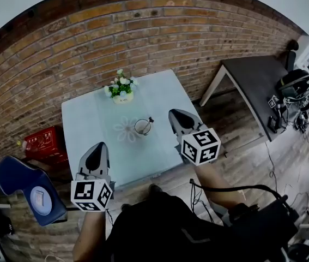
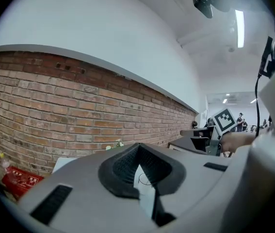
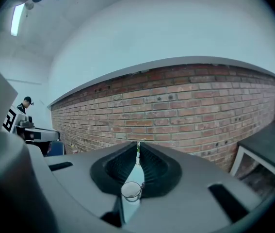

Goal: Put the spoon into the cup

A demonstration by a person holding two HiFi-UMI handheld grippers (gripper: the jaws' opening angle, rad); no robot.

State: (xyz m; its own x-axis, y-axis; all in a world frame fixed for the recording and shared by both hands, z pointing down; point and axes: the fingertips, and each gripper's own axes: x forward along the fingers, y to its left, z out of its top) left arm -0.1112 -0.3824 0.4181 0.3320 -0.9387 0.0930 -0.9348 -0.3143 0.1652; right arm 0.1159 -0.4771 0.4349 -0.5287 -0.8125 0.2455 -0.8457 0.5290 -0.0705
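Observation:
A clear glass cup (image 1: 142, 126) stands near the middle of the pale blue table (image 1: 89, 119), and the dark spoon (image 1: 150, 120) leans in it, handle over the rim to the right. My right gripper (image 1: 177, 113) hangs above the table's right edge, apart from the cup, jaws close together and empty. In the right gripper view the cup (image 3: 131, 191) shows through the narrow slit below the gripper (image 3: 137, 143). My left gripper (image 1: 97, 146) is held over the table's near left corner, shut and empty. In the left gripper view its tips (image 2: 138, 145) meet, with the cup (image 2: 145, 179) faint beyond.
A small pot of white flowers (image 1: 121, 89) sits at the table's far edge by the brick wall. A flower-shaped mat (image 1: 126, 130) lies left of the cup. A red crate (image 1: 44, 143) and blue chair (image 1: 26, 187) stand left; a grey table (image 1: 258, 81) right.

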